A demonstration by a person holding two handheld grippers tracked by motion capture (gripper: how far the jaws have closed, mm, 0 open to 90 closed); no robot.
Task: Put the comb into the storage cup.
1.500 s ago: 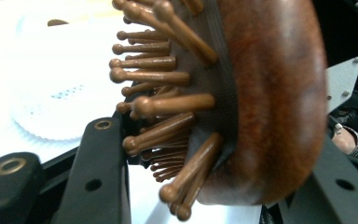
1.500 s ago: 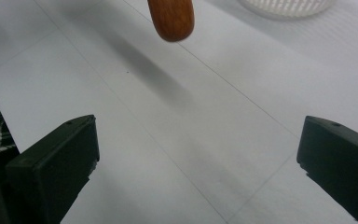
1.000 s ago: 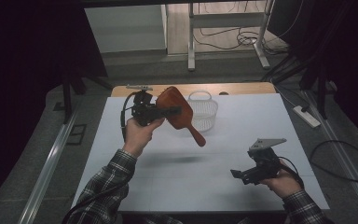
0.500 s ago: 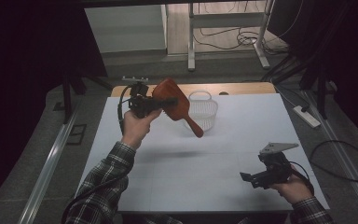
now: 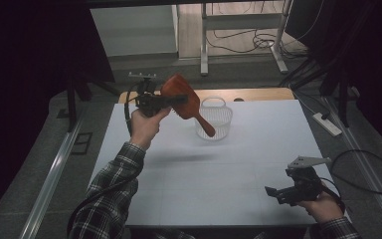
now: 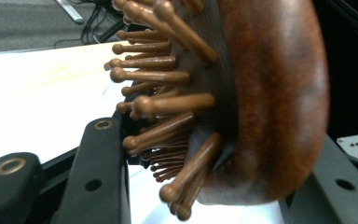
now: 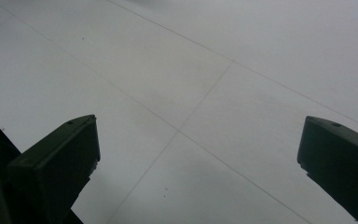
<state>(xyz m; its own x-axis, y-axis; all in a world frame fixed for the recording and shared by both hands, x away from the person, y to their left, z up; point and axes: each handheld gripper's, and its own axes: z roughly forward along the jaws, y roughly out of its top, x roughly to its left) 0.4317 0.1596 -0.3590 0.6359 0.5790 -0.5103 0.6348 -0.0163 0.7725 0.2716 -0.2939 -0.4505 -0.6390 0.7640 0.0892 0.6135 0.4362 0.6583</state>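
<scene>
A reddish-brown wooden hairbrush [image 5: 185, 102] hangs in the air over the far left of the white table [image 5: 258, 149], its handle slanting down toward a white wire basket [image 5: 215, 118]. My left gripper [image 5: 171, 101] is shut on the brush head. In the left gripper view the brush's back [image 6: 279, 98] and its round-tipped wooden pins [image 6: 168, 105] sit between the black jaws. My right gripper [image 5: 277, 193] is held low near the table's front right corner. In the right gripper view it [image 7: 198, 158] stands open, jaws wide apart over bare tabletop.
A wooden board [image 5: 258, 93] edges the table's far side behind the basket. Cables [image 5: 368, 169] trail off the right of the table, and a power strip [image 5: 328, 124] lies on the floor there. Metal stand legs [image 5: 204, 45] rise beyond the table.
The left hand has lifted the brush up and away toward the basket. The right hand has drawn back to the front right corner of the table.
</scene>
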